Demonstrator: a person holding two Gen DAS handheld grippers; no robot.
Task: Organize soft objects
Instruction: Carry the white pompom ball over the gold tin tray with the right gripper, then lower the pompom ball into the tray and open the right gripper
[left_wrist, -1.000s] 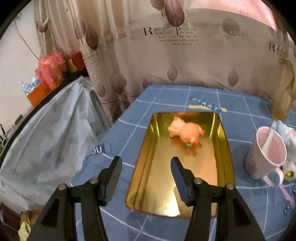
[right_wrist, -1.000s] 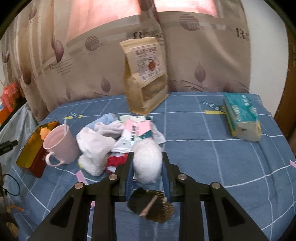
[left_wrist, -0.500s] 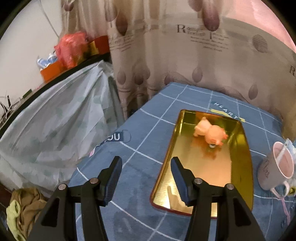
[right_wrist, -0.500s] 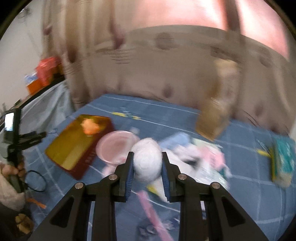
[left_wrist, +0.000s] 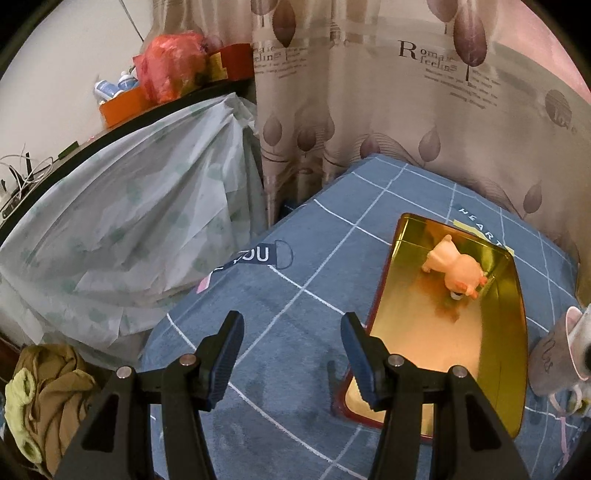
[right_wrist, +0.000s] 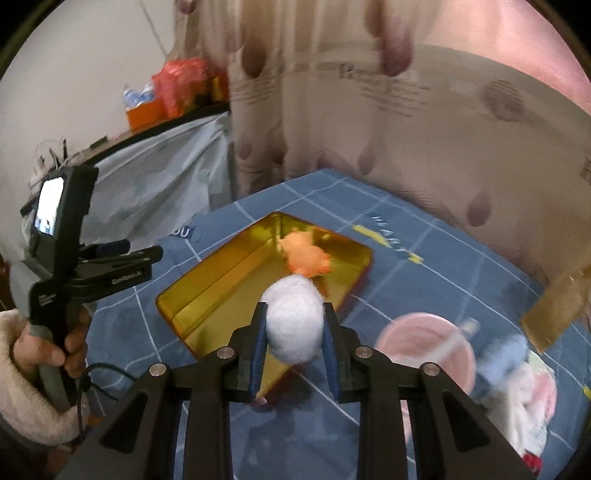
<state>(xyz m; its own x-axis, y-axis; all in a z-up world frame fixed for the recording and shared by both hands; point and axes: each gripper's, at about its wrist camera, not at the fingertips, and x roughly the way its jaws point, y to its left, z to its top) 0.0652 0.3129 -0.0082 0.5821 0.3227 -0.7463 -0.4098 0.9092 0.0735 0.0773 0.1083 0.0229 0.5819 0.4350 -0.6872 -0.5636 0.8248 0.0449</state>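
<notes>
The right gripper (right_wrist: 294, 334) pinches a fluffy white ball (right_wrist: 294, 325) between its pads, held above the near edge of the gold-lined metal tin (right_wrist: 221, 280); this looks like the carry-to-tin step. The next move likely calls for lowering it in beside the orange plush toy (right_wrist: 304, 256) and releasing. The left gripper (left_wrist: 291, 354) hangs spread and empty just left of the tin.

surface: blue checked bedspread (left_wrist: 295, 295) — on it: gold tin (left_wrist: 509, 332) | pink mug (right_wrist: 424, 343) | cloth pile (right_wrist: 524, 384)
</notes>
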